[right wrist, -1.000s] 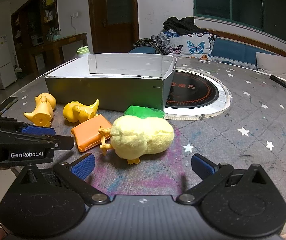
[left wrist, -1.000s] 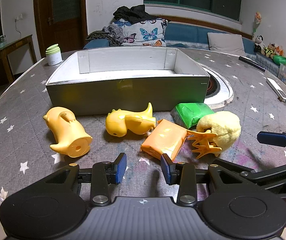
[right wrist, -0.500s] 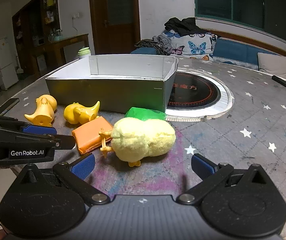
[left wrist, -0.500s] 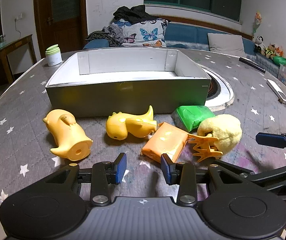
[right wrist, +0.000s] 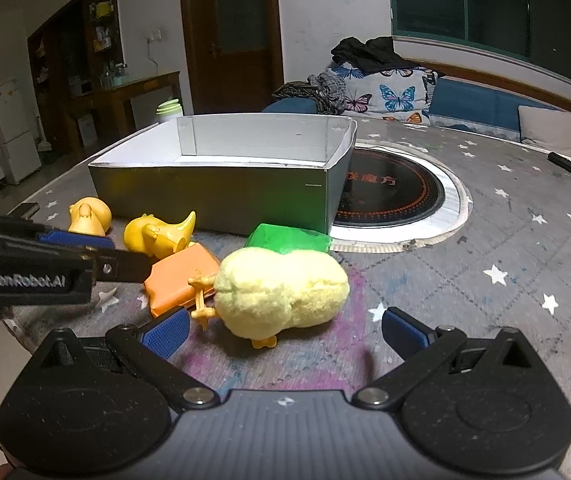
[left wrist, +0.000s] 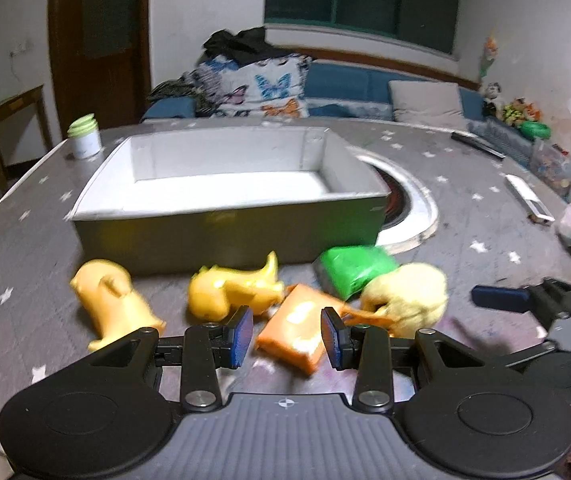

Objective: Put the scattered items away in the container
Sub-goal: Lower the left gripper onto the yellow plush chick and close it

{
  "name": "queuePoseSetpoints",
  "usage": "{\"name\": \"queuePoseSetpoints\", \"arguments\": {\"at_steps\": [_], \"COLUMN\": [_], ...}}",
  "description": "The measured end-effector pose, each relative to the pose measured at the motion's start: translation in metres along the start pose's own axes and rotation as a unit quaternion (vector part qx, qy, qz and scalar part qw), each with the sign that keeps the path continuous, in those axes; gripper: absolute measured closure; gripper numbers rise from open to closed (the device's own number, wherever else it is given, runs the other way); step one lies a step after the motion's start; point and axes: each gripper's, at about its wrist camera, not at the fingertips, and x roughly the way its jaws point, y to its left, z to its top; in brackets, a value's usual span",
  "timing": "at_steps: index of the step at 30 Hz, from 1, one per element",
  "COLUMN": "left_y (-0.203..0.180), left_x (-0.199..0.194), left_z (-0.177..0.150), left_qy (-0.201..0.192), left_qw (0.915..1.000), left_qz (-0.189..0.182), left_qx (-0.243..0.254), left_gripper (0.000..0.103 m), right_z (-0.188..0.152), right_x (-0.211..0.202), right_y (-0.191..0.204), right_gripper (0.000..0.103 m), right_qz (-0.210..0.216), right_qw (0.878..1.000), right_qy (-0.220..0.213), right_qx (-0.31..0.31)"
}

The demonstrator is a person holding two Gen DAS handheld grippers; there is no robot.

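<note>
Both grippers poised over the scattered toys, nothing picked up yet.

The left gripper (left wrist: 287,332) stands half open and empty in line with the orange packet (left wrist: 299,334); the right gripper (right wrist: 283,330), spread wide and empty, frames the plush chick (right wrist: 281,292). Beyond lie the green packet (right wrist: 287,238) and two yellow toys, then the empty box (right wrist: 225,192). Best to straddle each item squarely before closing.
</note>
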Motion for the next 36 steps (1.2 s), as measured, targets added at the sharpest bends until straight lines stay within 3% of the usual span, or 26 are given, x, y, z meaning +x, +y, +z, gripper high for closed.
{"name": "queuePoseSetpoints", "arguments": {"at_steps": [14,24,36], "left_y": [-0.024,-0.028,0.002], "left_x": [0.013,0.039,0.059], "left_z": [0.022,0.035,0.045], "left_qy": [0.023,0.063,0.098], "left_qw": [0.9901,0.9821,0.9738], "left_qz": [-0.133,-0.171,-0.205], "left_qx": [0.038,0.047,-0.009], "left_gripper": [0.063,0.062,0.061], "right_z": [0.002,0.003,0.005], "right_x": [0.007,0.018,0.029], "right_y": [-0.006,-0.009,-0.013], "right_gripper": [0.0,0.0,0.008], "right_qz": [0.019,0.041,0.066], "right_qw": [1.0,0.999,0.998], "right_qy": [0.006,0.014,0.022], "right_qx": [-0.004,-0.014,-0.007]}}
